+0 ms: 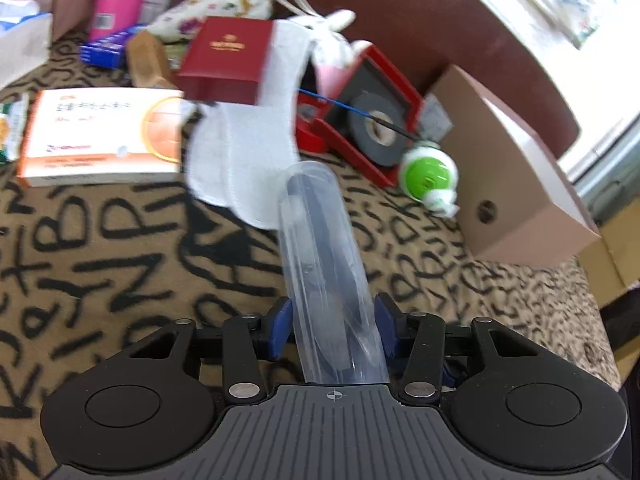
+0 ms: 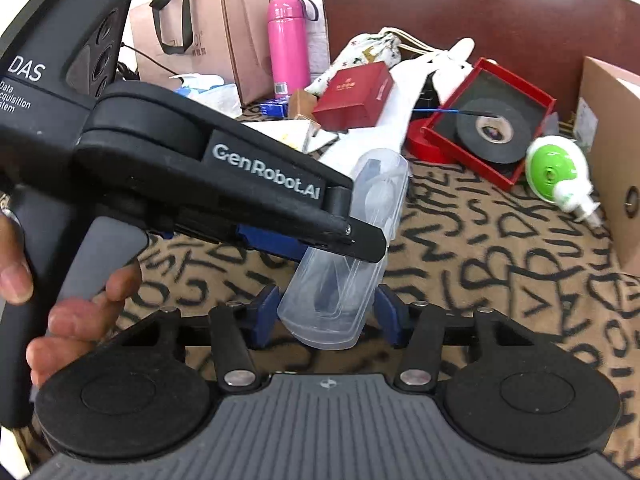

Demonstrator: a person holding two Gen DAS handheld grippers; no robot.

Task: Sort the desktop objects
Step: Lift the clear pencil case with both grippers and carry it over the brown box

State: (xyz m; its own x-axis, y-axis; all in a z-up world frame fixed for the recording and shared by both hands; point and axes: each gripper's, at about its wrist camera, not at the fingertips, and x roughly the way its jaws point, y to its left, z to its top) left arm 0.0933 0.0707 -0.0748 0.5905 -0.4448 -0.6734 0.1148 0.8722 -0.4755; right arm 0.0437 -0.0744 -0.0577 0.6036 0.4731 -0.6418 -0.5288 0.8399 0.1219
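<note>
A clear plastic case with dark contents lies lengthwise between my left gripper's blue pads, which are shut on it above the lettered cloth. In the right wrist view the same case is held by the left gripper, which crosses from the left. My right gripper is open, its blue pads on either side of the case's near end, not touching it.
Behind lie a white cloth, a red box, an orange-white medicine box, a red tray with black tape, a green-white dispenser, a pink flask, a cardboard box and a paper bag.
</note>
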